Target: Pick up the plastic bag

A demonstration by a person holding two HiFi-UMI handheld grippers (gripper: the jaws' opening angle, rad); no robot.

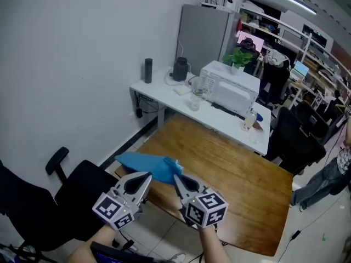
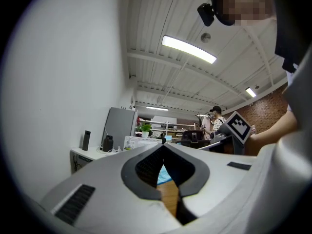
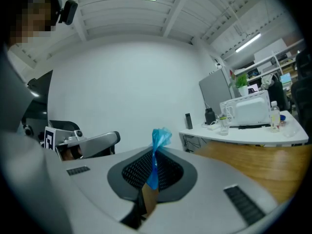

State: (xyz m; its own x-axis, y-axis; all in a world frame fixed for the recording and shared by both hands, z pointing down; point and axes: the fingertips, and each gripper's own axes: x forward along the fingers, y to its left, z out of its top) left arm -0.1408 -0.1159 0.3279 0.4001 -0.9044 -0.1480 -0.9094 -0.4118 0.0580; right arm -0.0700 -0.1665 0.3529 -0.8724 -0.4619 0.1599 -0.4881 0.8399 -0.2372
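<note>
The blue plastic bag [image 1: 143, 162] lies crumpled on the near left corner of the wooden table [image 1: 236, 174]. My right gripper [image 1: 176, 176] is shut on the bag's right end. In the right gripper view a twisted tuft of the bag [image 3: 161, 136] sticks up from between the closed jaws of that gripper [image 3: 154, 152]. My left gripper [image 1: 149, 176] hovers just left of it, over the bag's near edge, with its jaws together and nothing in them. In the left gripper view the left gripper [image 2: 163, 146] shows only a sliver of the bag [image 2: 165, 176] and table beyond its closed jaws.
A white desk [image 1: 159, 89] behind the table carries a white appliance [image 1: 230, 87], a black cylinder [image 1: 148, 70], a dark kettle [image 1: 180, 68] and a glass. A black office chair [image 1: 49, 201] stands at the left. More chairs and a person [image 1: 329, 174] are at the right.
</note>
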